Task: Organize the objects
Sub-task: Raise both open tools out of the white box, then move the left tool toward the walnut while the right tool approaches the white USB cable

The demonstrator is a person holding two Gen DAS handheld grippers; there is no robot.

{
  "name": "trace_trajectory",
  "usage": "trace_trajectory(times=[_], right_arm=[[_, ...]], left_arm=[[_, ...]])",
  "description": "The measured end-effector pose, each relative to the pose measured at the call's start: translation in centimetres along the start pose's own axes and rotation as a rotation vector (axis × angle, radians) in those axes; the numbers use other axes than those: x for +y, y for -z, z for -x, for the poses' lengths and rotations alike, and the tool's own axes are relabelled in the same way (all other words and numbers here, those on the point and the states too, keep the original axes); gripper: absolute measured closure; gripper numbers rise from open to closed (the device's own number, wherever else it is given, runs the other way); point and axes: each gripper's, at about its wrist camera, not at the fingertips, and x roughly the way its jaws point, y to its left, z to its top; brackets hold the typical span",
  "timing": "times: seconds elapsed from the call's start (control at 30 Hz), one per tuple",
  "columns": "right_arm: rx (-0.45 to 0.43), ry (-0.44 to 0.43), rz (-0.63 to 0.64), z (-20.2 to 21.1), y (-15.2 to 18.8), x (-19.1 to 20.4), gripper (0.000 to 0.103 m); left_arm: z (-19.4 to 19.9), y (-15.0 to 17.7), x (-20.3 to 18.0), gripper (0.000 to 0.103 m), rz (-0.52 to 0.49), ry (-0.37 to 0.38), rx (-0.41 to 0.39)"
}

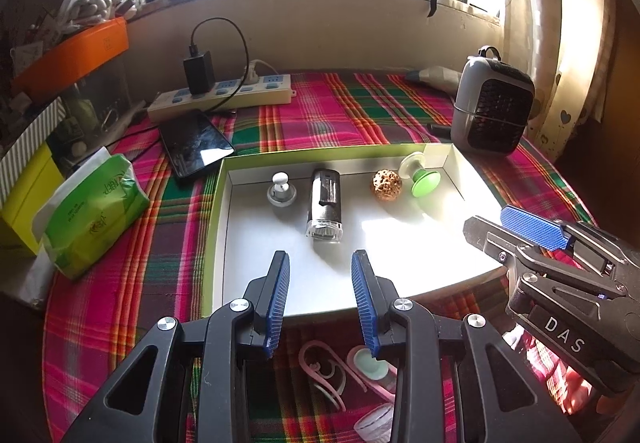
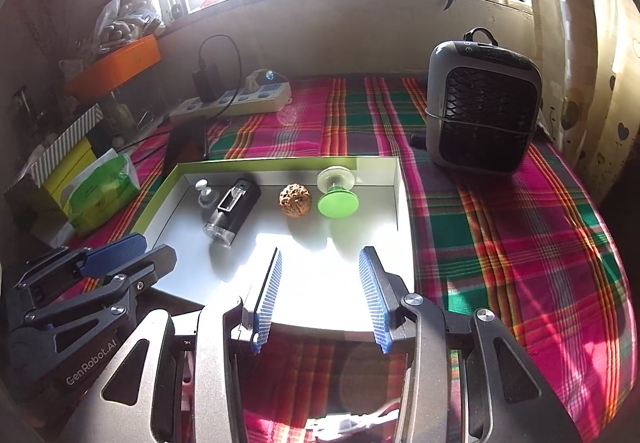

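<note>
A white shallow box with green outer walls lies on the plaid cloth. In it stand a small white knob holder, a black cylinder device lying down, a brown walnut and a green suction holder. The box, device, walnut and green holder also show in the right wrist view. My left gripper is open and empty above the box's near edge. My right gripper is open and empty over the box's near right part. A pink ear hook and a pink-and-mint case lie below the left gripper.
A grey-black small heater stands at the right back. A power strip with a black charger, a dark phone, a green tissue pack and yellow boxes lie left. An orange box sits on the left shelf.
</note>
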Motion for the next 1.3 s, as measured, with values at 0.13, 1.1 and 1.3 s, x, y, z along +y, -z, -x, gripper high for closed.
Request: trace_trajectory(times=[0.13,1.1,1.3], right_arm=[[-0.007,-0.006,-0.004,0.7,0.6,0.1,0.062],[-0.040,0.014,0.001,4.5,5.0,0.7,0.054],[-0.035,0.035,-0.023,4.9,6.0,-0.2,0.054]], left_arm=[[0.7,0.7,-0.1,0.073,-0.012,-0.021,-0.015],[3.8,5.3,1.7,0.073,0.015,-0.018,-0.033],[4.0,6.2,2.9,0.073,0.028,-0.031,-0.024]])
